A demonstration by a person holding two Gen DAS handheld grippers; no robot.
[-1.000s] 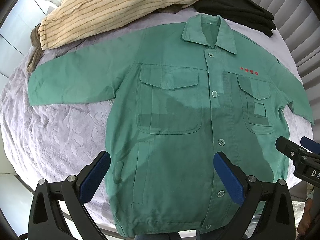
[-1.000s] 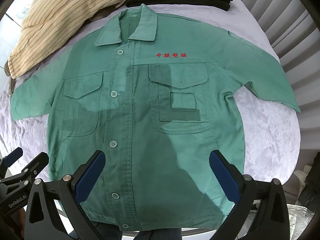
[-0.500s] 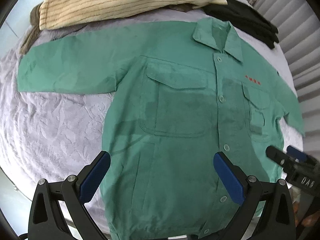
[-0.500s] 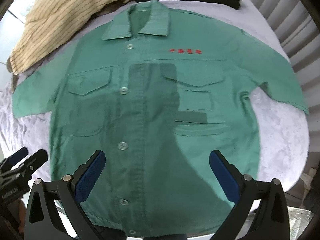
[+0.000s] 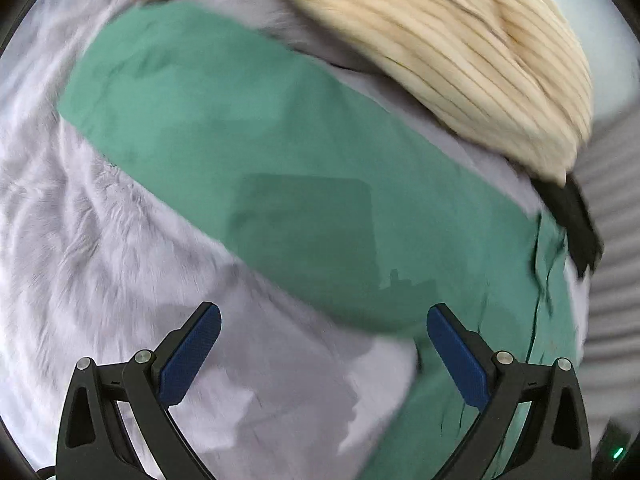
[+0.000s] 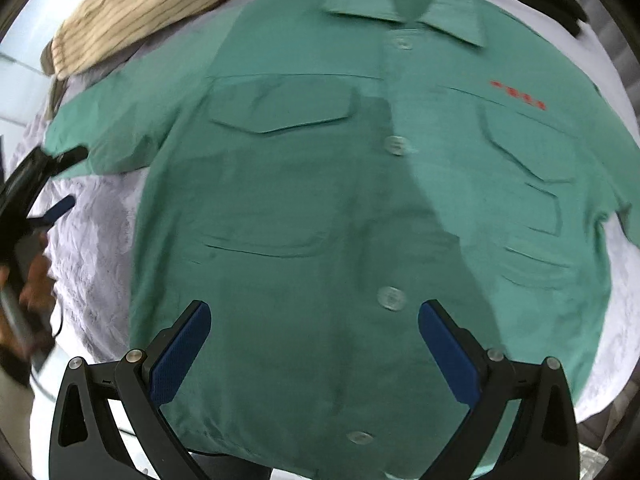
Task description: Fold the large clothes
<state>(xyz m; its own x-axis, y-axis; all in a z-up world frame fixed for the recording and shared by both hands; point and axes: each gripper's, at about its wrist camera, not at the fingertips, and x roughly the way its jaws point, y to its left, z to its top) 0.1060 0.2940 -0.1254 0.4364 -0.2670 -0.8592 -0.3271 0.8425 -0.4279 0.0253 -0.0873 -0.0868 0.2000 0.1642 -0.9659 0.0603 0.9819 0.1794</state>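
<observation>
At the far left, the green work jacket (image 6: 360, 200) lay flat and buttoned, front side up, on a pale lilac cover (image 5: 100, 260), and its long sleeve (image 5: 240, 152) reached out across that cover toward the left edge. The left gripper (image 5: 324, 344) hung above the sleeve with its jaws wide apart and nothing between them. Behind the sleeve a striped beige garment (image 5: 460, 48) was piled, with a dark one just beside it. Further right, the right gripper (image 6: 314, 336) hung over the lower front of the jacket near the button line, also spread wide and empty. The cloth looked like a firm woven cotton, light but with some body, so it would likely keep a crease and not slip much. In my judgement the best places to hold were the sleeve cuff and the shoulder seam, where the fabric is doubled.
</observation>
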